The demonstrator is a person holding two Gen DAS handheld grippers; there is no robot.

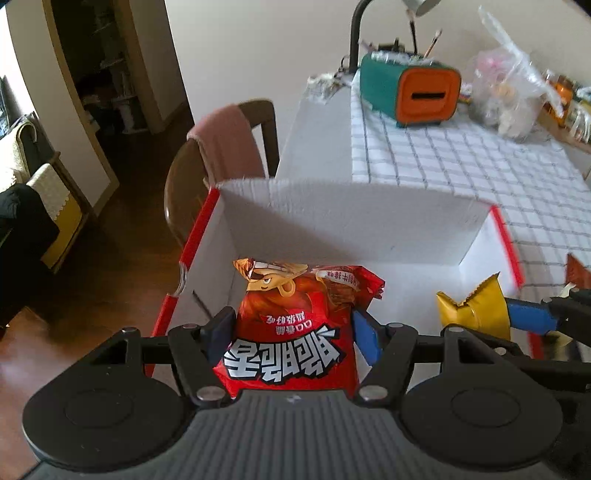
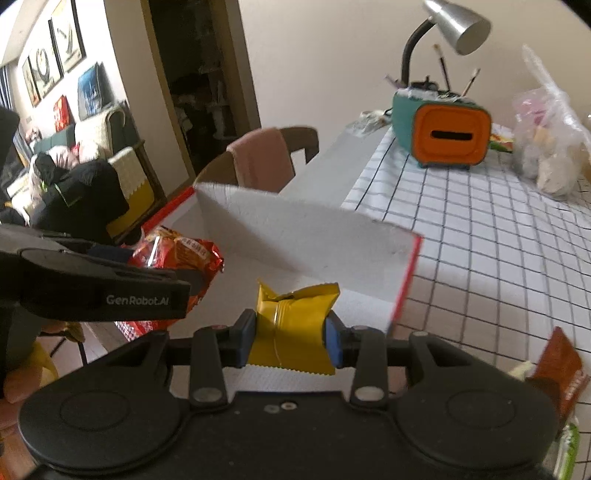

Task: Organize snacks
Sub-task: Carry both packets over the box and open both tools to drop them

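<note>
Left gripper [image 1: 291, 332] clamps a red snack bag [image 1: 295, 332]; right gripper [image 2: 290, 336], jaws narrower, pinches a yellow packet [image 2: 291, 332]. Both hang over a white box [image 1: 351, 225] on the checked tablecloth [image 1: 461, 162].

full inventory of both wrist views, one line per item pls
red snack bag: 1, red with white lettering, between the left gripper's pads, over the box
yellow snack packet: 1, yellow, clamped in the right gripper, over the box
box: 1, white with red edges, open, at the table's near edge
brown packet: 1, brown, on the table right of the box
tissue holder: 1, teal and orange, far end of the table
desk lamp: 1, silver shade, behind the holder
plastic bag: 1, clear, far right
chair: 1, brown, pink cloth over its back
table: 1, white grid cloth
left gripper: black, blue pads
right gripper: black, blue pads
</note>
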